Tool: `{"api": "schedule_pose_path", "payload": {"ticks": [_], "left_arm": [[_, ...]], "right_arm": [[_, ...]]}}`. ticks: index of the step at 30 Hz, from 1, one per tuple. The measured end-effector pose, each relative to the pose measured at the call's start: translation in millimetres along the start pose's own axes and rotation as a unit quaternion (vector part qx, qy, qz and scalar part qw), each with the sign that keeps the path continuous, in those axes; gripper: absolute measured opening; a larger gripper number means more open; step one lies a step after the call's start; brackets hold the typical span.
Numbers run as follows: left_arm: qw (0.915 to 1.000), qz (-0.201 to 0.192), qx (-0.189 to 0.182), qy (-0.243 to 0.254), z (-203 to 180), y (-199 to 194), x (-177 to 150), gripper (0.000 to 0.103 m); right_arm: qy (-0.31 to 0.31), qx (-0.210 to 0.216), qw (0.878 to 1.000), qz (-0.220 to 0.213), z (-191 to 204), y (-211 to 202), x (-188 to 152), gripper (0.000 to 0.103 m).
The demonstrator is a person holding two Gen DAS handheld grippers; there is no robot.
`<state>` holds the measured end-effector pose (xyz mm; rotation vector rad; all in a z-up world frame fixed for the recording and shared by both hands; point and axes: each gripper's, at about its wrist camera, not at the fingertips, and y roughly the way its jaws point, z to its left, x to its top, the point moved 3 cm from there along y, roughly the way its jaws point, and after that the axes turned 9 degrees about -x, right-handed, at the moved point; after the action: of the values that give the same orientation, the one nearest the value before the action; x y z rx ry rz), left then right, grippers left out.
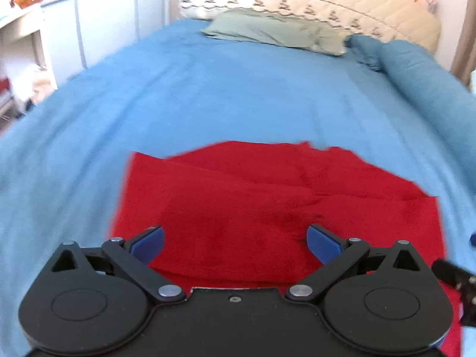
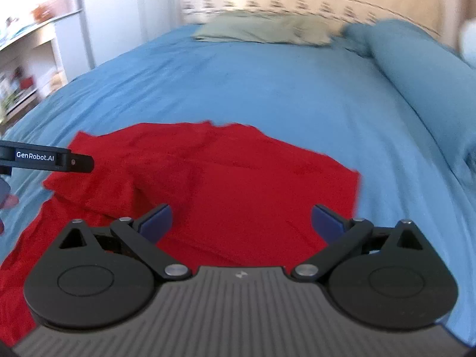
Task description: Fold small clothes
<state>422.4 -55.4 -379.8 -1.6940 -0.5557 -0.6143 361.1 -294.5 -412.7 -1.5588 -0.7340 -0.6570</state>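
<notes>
We see our left gripper (image 1: 235, 242) as matte black, with two round hubs, triangular cut-outs, silver pivot screws and blue fingertip pads (image 1: 148, 245). Our right gripper (image 2: 241, 221) is built the same, but its body is ribbed grey with a small white logo. From the right wrist view, the left one's black side (image 2: 53, 158) reads "GenRobot.AI" in white.

Blue bed (image 1: 208, 95), green pillow (image 1: 276, 31), white wardrobe (image 2: 119, 15).
</notes>
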Motion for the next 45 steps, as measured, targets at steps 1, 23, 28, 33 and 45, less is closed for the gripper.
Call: {"api": "schedule_pose_path", "payload": {"ticks": [1,23,28,33,45], "left_arm": [[1.0000,0.003,0.006,0.000,8,0,0,0.103],[0.9984,0.025,0.009,-0.049,87,-27,-23,0.103],[0.9978,0.023,0.002,-0.062,89,-26,-21,0.103],[0.9979,0.020,-0.005,-0.062,86,-27,-18,0.103],[0.9987,0.027,-0.014,-0.042,69,-17,-19,0.103]], "right_arm": [[-0.013,0.006,1.000,-0.002,8,3,5,0.103],[-0.224,0.023,0.974,0.025,147,100,16,0.036],[-0.213,0.017,0.977,0.022,143,97,21,0.021],[-0.136,0.000,0.991,-0.004,112,79,43,0.020],[0.076,-0.104,0.991,-0.026,-13,43,46,0.020]]}}
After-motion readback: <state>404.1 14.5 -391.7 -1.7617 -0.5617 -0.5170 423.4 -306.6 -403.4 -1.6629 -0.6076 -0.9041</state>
